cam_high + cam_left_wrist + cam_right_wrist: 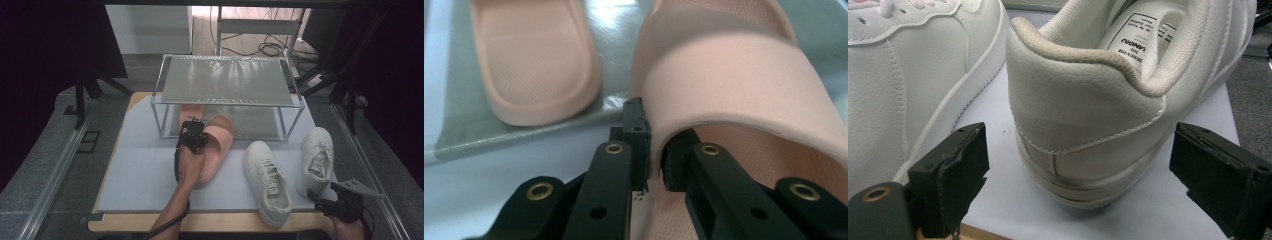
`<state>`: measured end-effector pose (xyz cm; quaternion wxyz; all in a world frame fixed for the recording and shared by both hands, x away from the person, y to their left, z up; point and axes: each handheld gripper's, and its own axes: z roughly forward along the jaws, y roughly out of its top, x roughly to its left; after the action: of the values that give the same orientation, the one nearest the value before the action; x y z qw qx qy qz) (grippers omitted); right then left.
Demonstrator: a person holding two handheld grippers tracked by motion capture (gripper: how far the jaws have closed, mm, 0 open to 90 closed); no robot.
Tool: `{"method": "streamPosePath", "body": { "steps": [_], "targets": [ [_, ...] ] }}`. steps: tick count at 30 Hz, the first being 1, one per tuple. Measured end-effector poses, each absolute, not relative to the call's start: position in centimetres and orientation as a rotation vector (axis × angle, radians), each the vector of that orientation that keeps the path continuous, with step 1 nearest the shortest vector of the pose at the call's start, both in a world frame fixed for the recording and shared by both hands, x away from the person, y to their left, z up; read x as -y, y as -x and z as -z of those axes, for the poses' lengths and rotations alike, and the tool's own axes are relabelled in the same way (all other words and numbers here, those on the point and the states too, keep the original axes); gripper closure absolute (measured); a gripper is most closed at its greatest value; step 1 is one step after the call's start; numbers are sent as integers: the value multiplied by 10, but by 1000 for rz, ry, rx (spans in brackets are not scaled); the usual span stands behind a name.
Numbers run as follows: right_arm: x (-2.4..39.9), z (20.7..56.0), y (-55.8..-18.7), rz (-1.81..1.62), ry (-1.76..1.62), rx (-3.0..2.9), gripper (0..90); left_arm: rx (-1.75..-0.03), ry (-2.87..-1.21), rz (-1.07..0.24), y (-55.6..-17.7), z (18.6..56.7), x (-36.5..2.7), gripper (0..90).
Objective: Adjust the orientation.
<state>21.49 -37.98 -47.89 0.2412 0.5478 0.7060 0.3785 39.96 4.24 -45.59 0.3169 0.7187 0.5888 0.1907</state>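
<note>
- Your left gripper (pixel 654 150) has its fingers pinched on the edge of the strap of a pink slide sandal (pixel 744 95), one pad outside the band and one tucked under it.
- That sandal is soft matte foam with a smooth, broad arched strap and a finely dotted footbed; in the high view it lies at centre frame on the grey mat (pixel 140 175), its toe at the rack's lower shelf.
- A second pink sandal (pixel 531 65), same foam and dotted texture, lies at the upper left of the left gripper view on the lower shelf of the rack (pixel 227 102), a metal frame with two mesh-like shelves.
- Your right gripper (pixel 1078 170) has its fingers spread wide, either side of the heel of a white sneaker (pixel 1088 100) without touching it; the pads are black and rubbery.
- That sneaker is grained white leather with stitched seams, a padded fabric collar and a thick sole; its insole label reads "VANDIU" as best you can tell, the small print too fine to read.
- The other white sneaker (pixel 908 75) sits just beside it, at left in the right gripper view.
- Both sneakers rest on the mat at the lower right of the table (pixel 215 222) in the high view.
</note>
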Motion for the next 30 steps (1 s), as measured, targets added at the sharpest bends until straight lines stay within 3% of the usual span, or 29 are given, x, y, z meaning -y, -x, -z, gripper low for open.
{"method": "streamPosePath", "body": {
  "steps": [14, 21, 30],
  "targets": [
    [381, 479, -215, -1042, -1498, -1929, 92, -1629, -1848, -521, -419, 477, -33, 812],
    [381, 479, -215, -1043, -1498, -1934, 94, -1570, -1889, -478, -417, 473, -39, 659],
    [380, 479, -215, -1042, -1497, -1936, 93, -1453, -1973, -412, -402, 461, -55, 602]
  ]
}}
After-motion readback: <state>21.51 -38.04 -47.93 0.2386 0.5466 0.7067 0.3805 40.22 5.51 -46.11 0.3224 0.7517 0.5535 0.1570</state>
